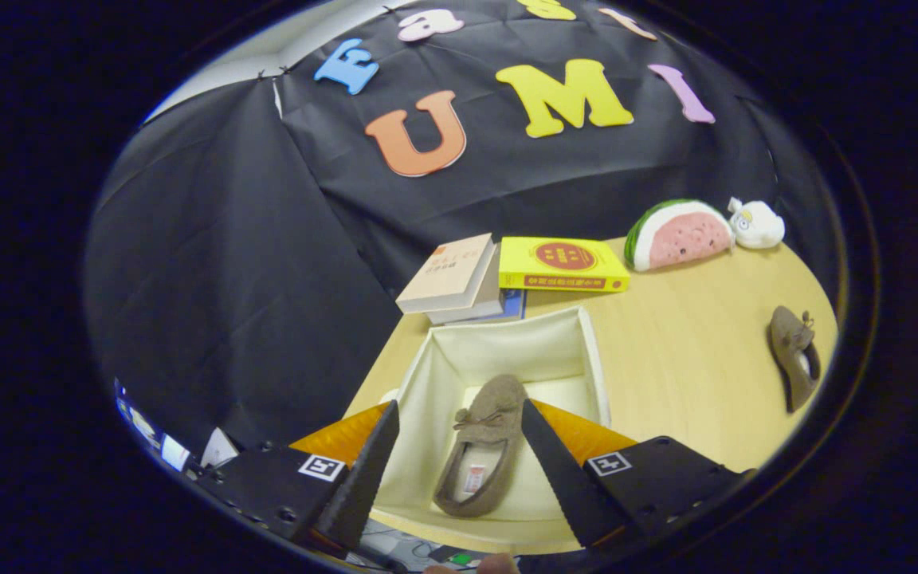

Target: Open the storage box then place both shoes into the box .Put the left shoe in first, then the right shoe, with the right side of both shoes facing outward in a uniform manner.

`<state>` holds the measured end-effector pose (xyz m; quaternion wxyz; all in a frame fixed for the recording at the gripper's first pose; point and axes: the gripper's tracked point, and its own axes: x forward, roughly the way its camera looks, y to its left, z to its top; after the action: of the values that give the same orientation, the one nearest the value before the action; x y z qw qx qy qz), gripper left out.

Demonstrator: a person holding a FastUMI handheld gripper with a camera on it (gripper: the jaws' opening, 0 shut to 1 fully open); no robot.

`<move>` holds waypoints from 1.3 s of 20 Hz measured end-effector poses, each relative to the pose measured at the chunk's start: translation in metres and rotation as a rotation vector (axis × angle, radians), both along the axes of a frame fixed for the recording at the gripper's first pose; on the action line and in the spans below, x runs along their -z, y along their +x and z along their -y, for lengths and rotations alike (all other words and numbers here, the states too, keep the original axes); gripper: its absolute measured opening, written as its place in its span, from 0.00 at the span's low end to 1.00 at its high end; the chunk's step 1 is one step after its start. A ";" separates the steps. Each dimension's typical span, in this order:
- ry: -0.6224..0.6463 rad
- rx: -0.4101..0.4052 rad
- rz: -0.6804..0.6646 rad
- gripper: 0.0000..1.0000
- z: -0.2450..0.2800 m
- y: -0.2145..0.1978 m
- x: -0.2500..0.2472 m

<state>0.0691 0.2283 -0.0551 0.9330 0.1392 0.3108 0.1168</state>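
the shoe (pixel 481 446) looks like soft matt suede, the storage box (pixel 596 375) is cloth-lined, and the worktop (pixel 682 359) is smooth pale wood.

**Pale wood tabletop and its load**

The tabletop (pixel 666 359) carries an open cream fabric storage box (pixel 596 368). Behind the box lie a tan book (pixel 447 273) stacked on others and a yellow book (pixel 561 264). Farther along sit a watermelon plush (pixel 678 233) and a white plush (pixel 756 223). A brown shoe (pixel 794 355) lies apart.
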 end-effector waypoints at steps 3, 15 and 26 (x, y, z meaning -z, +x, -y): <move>-0.081 -0.017 0.099 0.94 0.026 -0.008 -0.025; -0.255 0.111 0.182 0.96 0.266 -0.021 -0.039; -0.365 0.244 -0.026 0.96 0.470 -0.042 0.056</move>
<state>0.0269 -0.2419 -0.1115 0.9458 0.0061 0.3197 -0.0569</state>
